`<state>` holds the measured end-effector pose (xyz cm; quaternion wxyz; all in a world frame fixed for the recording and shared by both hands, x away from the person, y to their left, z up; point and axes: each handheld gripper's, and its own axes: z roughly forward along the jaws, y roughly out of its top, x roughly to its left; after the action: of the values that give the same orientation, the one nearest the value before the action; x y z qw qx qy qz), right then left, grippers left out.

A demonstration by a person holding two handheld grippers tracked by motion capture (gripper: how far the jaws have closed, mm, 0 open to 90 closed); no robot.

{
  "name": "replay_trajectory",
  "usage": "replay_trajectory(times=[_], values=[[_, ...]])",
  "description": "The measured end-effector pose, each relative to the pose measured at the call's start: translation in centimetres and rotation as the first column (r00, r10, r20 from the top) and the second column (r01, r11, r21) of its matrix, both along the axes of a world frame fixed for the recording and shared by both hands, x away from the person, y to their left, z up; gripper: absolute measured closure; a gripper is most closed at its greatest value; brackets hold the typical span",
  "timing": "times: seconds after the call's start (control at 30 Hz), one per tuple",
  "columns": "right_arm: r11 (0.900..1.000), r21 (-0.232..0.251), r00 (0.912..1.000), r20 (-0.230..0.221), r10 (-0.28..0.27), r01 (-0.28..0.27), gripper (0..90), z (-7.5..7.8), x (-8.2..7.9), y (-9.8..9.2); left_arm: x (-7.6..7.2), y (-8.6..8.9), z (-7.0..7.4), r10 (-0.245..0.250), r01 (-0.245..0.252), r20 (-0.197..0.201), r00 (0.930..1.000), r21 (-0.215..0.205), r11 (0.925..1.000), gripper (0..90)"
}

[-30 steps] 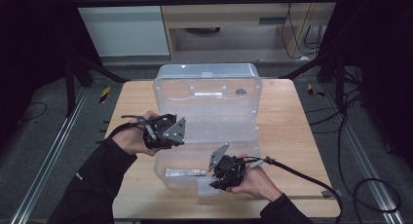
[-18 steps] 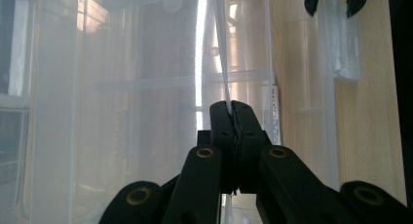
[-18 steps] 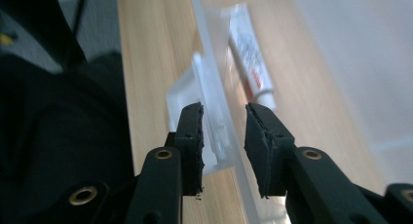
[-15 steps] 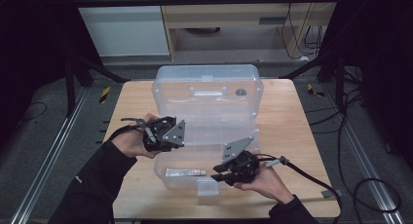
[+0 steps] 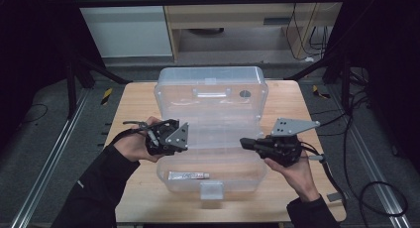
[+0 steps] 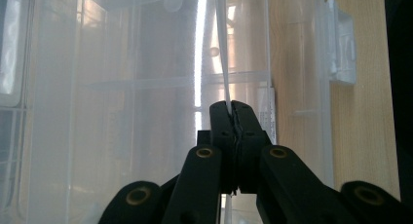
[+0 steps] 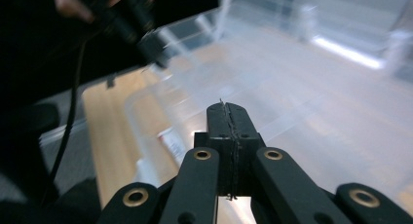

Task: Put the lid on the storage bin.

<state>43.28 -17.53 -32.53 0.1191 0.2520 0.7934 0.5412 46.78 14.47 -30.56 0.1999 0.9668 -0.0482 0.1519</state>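
A clear plastic box [image 5: 260, 176] stands on the wooden table with its lid [image 5: 213, 96] swung back. A small silver tube [image 5: 188, 175] lies in the base near the front; it also shows as the tube [image 6: 269, 114] and the tube [image 7: 170, 143]. My left gripper [image 5: 183, 139] is shut on a thin clear edge of the box [image 6: 225, 83] at its left side. My right gripper [image 5: 243, 142] hangs at the box's right side, pointing left. Its jaws have just been closing and now stand shut [image 7: 229, 109] with nothing between them.
The box's white front latch [image 5: 212, 189] faces me and shows as the latch [image 6: 341, 48]. Bare table [image 5: 133, 104] lies on both sides of the box. Cables trail over the table's right edge [image 5: 341, 196]. Dark frames and floor surround the table.
My right gripper has risen out of the box's base and moved right, away from the tube, which stays put. The left gripper has kept its hold and place.
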Motion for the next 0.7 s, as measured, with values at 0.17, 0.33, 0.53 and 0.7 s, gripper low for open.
replay_trajectory(times=[0.17, 0.33, 0.53, 0.7], values=[[0.993, 0.040, 0.9934, 0.008, -0.115, 0.114, 90.0, 0.5, 1.8, -1.3, -0.2, 0.1, -0.2, -0.003, 0.003, -0.001, 1.0000, -0.008, 1.0000, 88.8], [0.980, 0.058, 0.9816, -0.022, -0.190, 0.191, 90.0, 0.2, 3.5, -2.5, -0.3, 0.3, -0.4, -0.006, 0.005, -0.011, 0.9999, -0.021, 0.9998, 88.8], [0.971, 0.051, 0.9718, -0.048, -0.231, 0.233, 90.0, -0.4, 4.5, -3.4, -0.6, 0.4, -0.8, -0.016, 0.015, -0.024, 0.9996, -0.032, 0.9994, 88.5], [0.967, 0.047, 0.9670, -0.056, -0.249, 0.251, 90.0, -0.6, 4.6, -3.9, -0.8, 0.4, -1.0, -0.021, 0.020, -0.030, 0.9993, -0.026, 0.9995, 88.0]])
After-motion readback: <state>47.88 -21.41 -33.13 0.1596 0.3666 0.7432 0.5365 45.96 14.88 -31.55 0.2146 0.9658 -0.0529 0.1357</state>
